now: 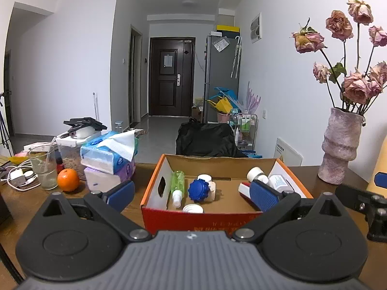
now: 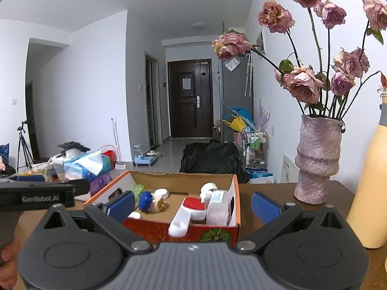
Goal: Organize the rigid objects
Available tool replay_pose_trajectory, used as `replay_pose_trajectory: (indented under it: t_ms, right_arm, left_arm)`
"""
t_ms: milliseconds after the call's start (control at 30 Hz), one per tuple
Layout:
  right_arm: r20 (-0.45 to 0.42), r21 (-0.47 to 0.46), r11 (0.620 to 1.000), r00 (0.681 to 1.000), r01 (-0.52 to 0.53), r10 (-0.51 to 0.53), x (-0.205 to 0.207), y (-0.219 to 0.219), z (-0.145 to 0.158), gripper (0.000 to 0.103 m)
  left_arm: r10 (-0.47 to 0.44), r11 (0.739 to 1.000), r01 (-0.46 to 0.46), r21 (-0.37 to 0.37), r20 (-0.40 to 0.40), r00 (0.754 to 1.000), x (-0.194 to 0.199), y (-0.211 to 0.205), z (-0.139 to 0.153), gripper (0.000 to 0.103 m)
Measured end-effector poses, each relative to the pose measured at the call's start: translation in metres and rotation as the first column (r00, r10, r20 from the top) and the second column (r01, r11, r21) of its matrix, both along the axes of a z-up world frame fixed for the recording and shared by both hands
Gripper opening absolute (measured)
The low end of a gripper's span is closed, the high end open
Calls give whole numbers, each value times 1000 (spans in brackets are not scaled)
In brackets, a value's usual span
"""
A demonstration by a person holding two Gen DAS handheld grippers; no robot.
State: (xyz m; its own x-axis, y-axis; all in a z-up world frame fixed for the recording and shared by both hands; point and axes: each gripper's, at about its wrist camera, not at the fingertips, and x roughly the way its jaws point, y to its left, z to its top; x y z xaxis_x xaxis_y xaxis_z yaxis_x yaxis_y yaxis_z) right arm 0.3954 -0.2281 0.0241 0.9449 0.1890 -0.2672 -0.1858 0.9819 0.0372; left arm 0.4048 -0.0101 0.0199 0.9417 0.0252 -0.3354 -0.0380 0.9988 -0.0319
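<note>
The cardboard box [image 1: 154, 181] stands open on the bench [image 1: 29, 203], with bare wood between its right wall and the vase [image 2: 316, 159]. Inside the box lie a green bottle [image 1: 177, 181], a blue-capped bottle [image 1: 198, 190] and a white brush [image 2: 186, 213]. The left tool [image 1: 192, 194] and the right tool [image 2: 192, 204] both hang before the box's near edge, fingers wide apart, holding nothing.

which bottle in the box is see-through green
The green spray bottle lying along the cardboard box's left wall; the other bottles are white.
</note>
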Motion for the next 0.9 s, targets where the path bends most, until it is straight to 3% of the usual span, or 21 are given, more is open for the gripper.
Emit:
replay_pose_trajectory:
  t_ms: [400,900]
  right_arm:
    - [26,-14,1000,1000,-14,14,-78,8,2,103]
    - [8,-11,1000,1000,28,-27,-173,-6,-11,103]
  left_arm:
    - [-23,1000,23,15,11,1000,-85,-4,12,103]
    - [-14,999,15,29,-34,999,-178,3,-5,103]
